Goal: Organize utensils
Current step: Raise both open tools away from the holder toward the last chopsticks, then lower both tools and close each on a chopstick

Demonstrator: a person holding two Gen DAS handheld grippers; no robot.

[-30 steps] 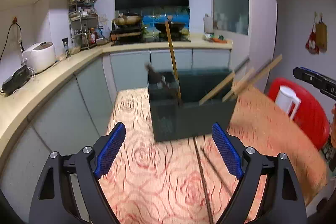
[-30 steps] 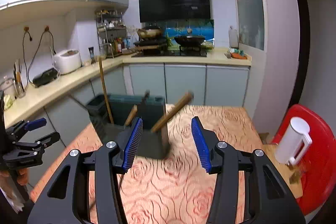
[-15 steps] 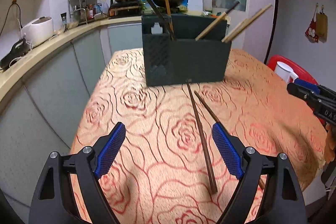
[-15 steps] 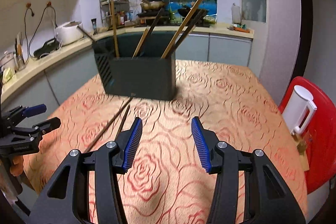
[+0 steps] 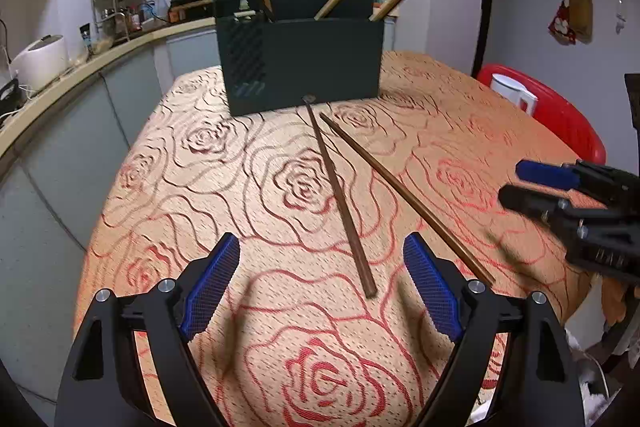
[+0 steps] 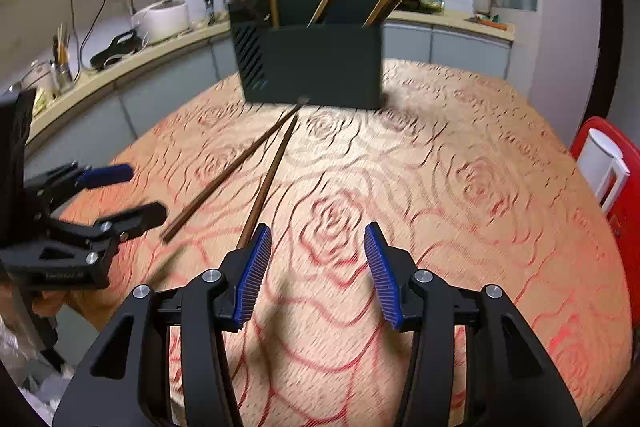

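Observation:
Two dark brown chopsticks lie loose on the rose-patterned tablecloth (image 5: 280, 315), the left one (image 5: 340, 195) and the right one (image 5: 404, 195), fanning out from the dark utensil holder (image 5: 304, 63). Several chopsticks stand in that holder (image 6: 316, 65). My left gripper (image 5: 322, 283) hangs open just above the cloth, its jaws wide either side of the left chopstick's near end. My right gripper (image 6: 316, 275) is open with nothing between its pads; one chopstick (image 6: 266, 183) ends beside its left finger and the other chopstick (image 6: 228, 175) lies further left.
A red chair (image 5: 560, 111) with a white jug (image 6: 604, 167) stands right of the table. A kitchen counter (image 6: 132, 63) with a rice cooker (image 5: 40, 61) runs along the left. Each gripper shows in the other's view: the right gripper (image 5: 540, 187), the left gripper (image 6: 116, 195).
Both grippers have dropped toward the table and tipped downward. The holder now sits higher in each view and the two loose chopsticks have come close. Neither jaw width has changed.

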